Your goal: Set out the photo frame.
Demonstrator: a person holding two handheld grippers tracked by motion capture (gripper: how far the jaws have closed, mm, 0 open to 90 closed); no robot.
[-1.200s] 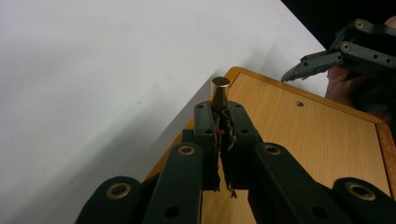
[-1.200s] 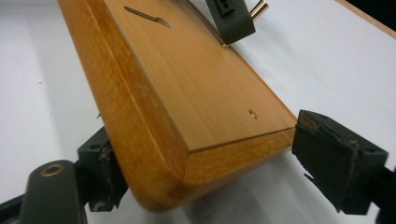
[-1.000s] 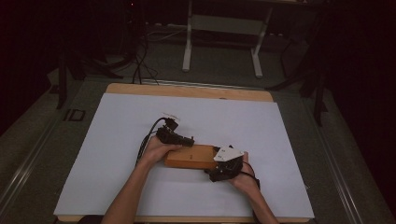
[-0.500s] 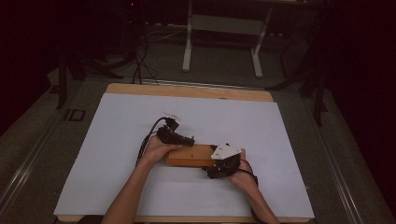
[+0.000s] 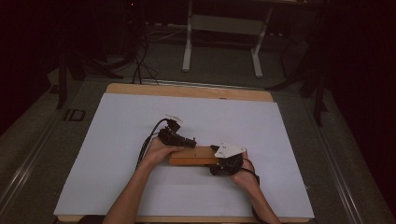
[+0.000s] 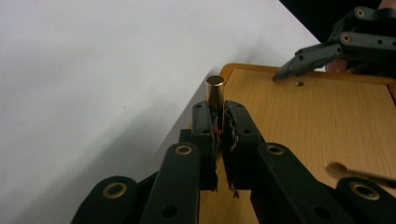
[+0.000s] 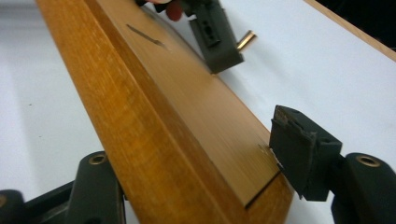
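Two grippers are at work on one long, flat block of honey-coloured wood (image 5: pixel 192 156) lying across the white sheet on the table (image 5: pixel 116 126), just ahead of my forearms. My left gripper (image 6: pixel 218 122) has its jaws pinched nearly shut on a small brass-coloured metal pin (image 6: pixel 215 92), which stands up between the pads over the near corner of the block. My right gripper (image 7: pixel 196 186) straddles the other end of the wooden block: its jaws stand wide, one on each side, and I cannot tell whether either pad actually touches the wood. From the left gripper view I can see a small dark hole (image 6: pixel 299 84) in the block's top face, close to the tip of the right gripper (image 6: pixel 327 51). I judge that I am partway through carrying the pin to that hole while the right side prepares to steady the block. Next, I think, the right jaws should close onto the block so it cannot slide, and the left should travel across, bring the pin upright over the hole, and lower it straight without tilting.
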